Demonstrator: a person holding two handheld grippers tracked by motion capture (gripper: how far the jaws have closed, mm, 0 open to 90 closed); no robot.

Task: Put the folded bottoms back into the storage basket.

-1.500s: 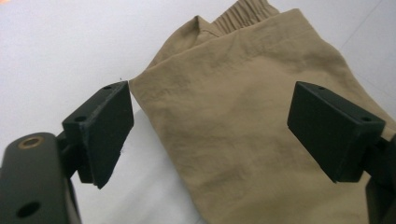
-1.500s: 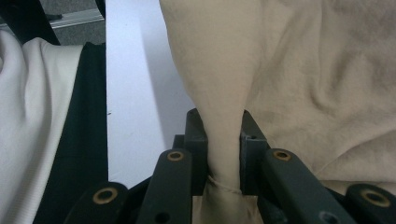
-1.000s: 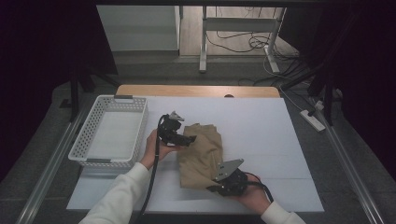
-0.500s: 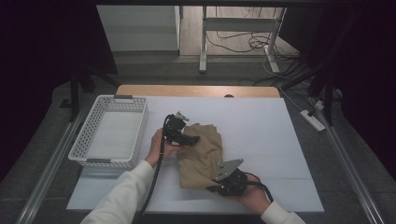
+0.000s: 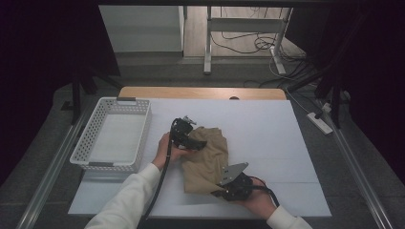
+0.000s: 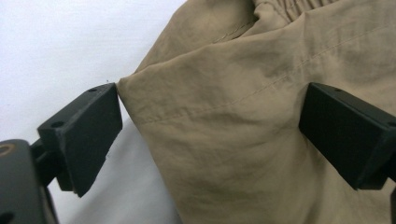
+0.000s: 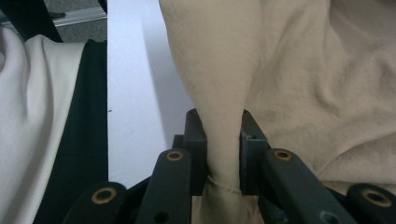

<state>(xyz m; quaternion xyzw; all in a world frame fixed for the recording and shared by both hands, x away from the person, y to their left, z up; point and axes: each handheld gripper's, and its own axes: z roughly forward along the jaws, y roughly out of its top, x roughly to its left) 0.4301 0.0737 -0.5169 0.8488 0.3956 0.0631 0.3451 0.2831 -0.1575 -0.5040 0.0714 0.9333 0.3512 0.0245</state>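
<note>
A white-topped table [image 5: 267, 119] with a wooden far edge stands on grey floor [image 5: 43, 162]. Beyond it, dim surroundings frame a lit strip with a metal stand [image 5: 208, 38], loose cables [image 5: 243, 45] and a power strip [image 5: 321, 122].

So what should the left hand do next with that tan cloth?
Probably close its fingers on the fold of the tan cloth lying between them. The left gripper stands wide open astride it, while the right gripper already pinches an edge.
</note>
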